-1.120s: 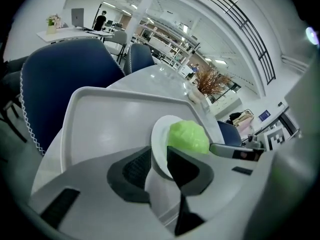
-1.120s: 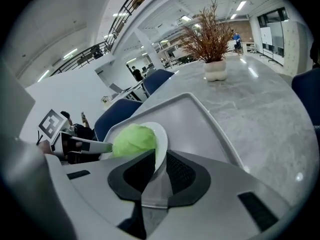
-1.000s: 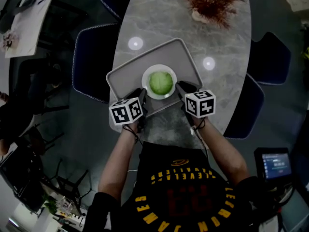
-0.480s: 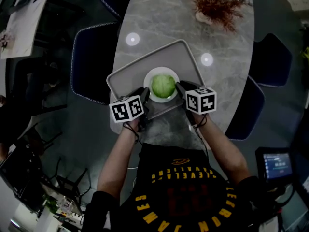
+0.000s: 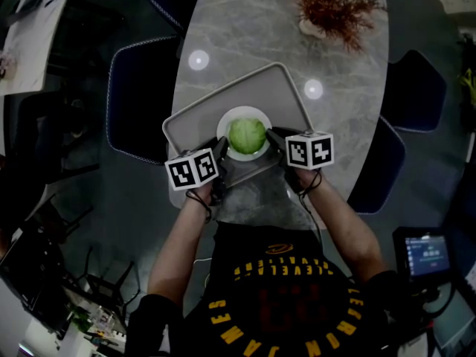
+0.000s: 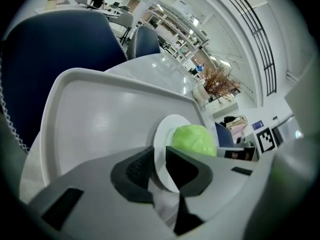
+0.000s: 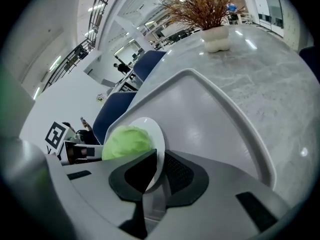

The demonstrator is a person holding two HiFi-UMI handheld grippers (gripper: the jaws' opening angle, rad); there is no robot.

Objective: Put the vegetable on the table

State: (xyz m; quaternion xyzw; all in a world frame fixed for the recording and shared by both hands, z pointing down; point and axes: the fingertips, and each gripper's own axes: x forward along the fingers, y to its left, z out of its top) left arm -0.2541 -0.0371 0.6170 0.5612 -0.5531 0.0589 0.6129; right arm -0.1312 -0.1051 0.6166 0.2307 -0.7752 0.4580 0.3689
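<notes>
Vegetable (image 5: 246,134) sits on the plate (image 5: 245,111), clamped at left and right rims by left gripper (image 6: 157,166) and right gripper (image 7: 159,169); barely shifted over the tray (image 5: 201,106), so placement on the table (image 5: 245,21) remains outstanding

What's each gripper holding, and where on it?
Both hold the white plate by its rim: left gripper on its left edge, right gripper on the right. Green vegetable sits on it.
</notes>
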